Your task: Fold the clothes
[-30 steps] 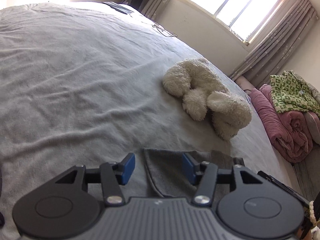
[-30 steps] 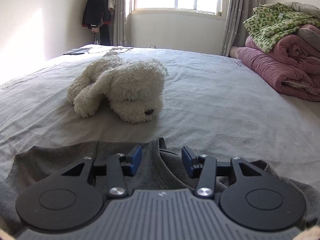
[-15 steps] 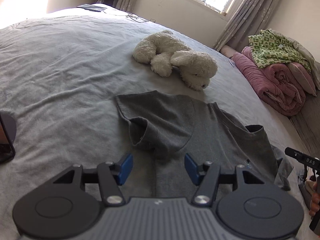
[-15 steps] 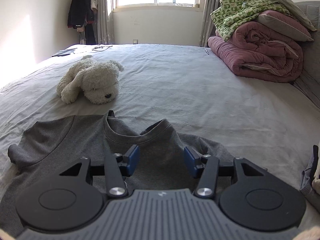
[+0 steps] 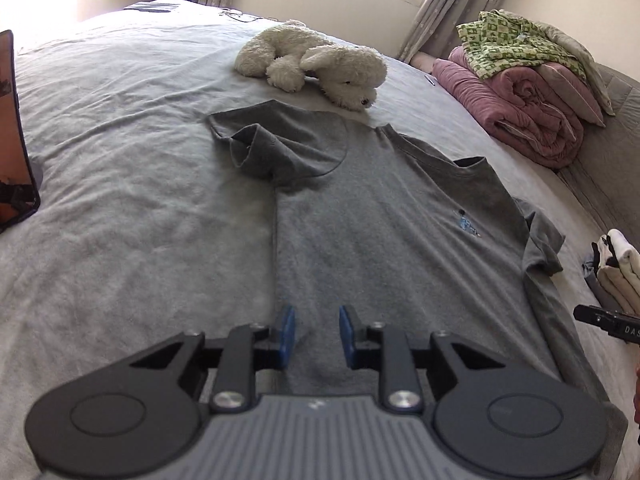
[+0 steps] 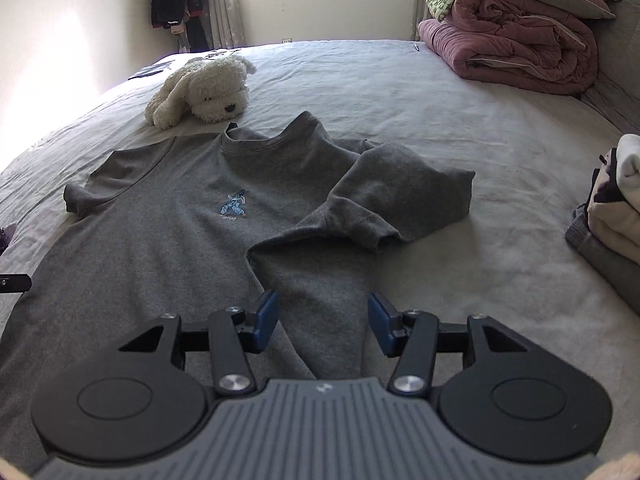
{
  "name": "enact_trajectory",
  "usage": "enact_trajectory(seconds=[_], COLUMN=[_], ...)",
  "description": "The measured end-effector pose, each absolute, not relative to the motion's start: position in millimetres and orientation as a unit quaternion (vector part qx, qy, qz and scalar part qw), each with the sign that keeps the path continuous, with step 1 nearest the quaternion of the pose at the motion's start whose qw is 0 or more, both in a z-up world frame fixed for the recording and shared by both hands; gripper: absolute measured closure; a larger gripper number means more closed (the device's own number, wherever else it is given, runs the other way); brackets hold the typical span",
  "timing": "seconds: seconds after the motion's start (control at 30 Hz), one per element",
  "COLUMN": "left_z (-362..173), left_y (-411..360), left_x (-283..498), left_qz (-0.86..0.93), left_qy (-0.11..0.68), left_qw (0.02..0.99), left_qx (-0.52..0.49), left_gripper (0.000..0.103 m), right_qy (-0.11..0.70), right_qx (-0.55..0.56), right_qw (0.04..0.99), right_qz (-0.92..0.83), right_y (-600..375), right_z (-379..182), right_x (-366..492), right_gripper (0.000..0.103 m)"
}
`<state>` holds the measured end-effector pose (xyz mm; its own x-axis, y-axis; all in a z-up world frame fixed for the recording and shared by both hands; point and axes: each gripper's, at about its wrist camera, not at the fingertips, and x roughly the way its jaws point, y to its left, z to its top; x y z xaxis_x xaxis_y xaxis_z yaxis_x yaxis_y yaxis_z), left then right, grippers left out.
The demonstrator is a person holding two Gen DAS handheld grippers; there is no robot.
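A grey T-shirt (image 5: 384, 216) lies face up on the grey bed (image 5: 120, 184), both sleeves crumpled inward; the left gripper (image 5: 316, 334) and right gripper (image 6: 322, 322) hover over its hem, jaws apart, holding nothing

A grey-sheeted bed (image 6: 420, 92) carries a grey T-shirt (image 6: 168, 232), plush dog (image 6: 204, 90), rolled quilts (image 6: 516, 44) and, seemingly, folded clothes (image 6: 612, 216).
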<state>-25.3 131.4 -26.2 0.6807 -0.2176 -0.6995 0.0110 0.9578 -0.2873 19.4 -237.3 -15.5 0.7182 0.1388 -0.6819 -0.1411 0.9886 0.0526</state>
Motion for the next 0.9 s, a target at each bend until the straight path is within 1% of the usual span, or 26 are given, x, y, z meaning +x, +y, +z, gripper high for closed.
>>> enact_trajectory(seconds=[0.13, 0.3, 0.47, 0.57, 0.7, 0.77, 0.8, 0.9], left_z=[-16.1, -0.4, 11.2, 13.6, 8.3, 2.3, -1.2, -9.5], left_y=[103.2, 49.5, -12.9, -48.2, -97.5, -122.0, -133.3, -155.7], left_x=[-24.3, -14.3, -4.5, 2.9, 15.5, 23.0, 28.0, 48.7], left_qz=[-0.079, -0.114, -0.148, -0.165, -0.181, -0.19, -0.192, -0.179], left_qy=[0.397, 0.393, 0.384, 0.378, 0.374, 0.374, 0.374, 0.38], left_qw=[0.909, 0.91, 0.911, 0.911, 0.907, 0.903, 0.901, 0.898], left_qx=[-0.105, -0.063, -0.007, 0.022, 0.067, 0.095, 0.109, 0.13], left_gripper=[0.079, 0.075, 0.062, 0.058, 0.056, 0.056, 0.056, 0.056], right_qy=[0.379, 0.385, 0.388, 0.389, 0.374, 0.364, 0.36, 0.369], right_qx=[0.003, 0.017, 0.038, 0.05, 0.089, 0.111, 0.121, 0.129], right_qw=[0.922, 0.918, 0.913, 0.91, 0.908, 0.906, 0.905, 0.895], right_qz=[0.078, 0.096, 0.122, 0.137, 0.168, 0.184, 0.191, 0.214], right_y=[-253.6, -272.6, -290.7, -301.6, -315.3, -322.0, -325.0, -324.5], right_z=[-23.5, -32.1, -39.8, -44.4, -53.3, -58.1, -60.3, -58.3], right_x=[-12.1, -36.8, -53.0, -62.7, -68.9, -71.0, -71.6, -66.5], right_gripper=[0.049, 0.049, 0.049, 0.049, 0.05, 0.059, 0.067, 0.074])
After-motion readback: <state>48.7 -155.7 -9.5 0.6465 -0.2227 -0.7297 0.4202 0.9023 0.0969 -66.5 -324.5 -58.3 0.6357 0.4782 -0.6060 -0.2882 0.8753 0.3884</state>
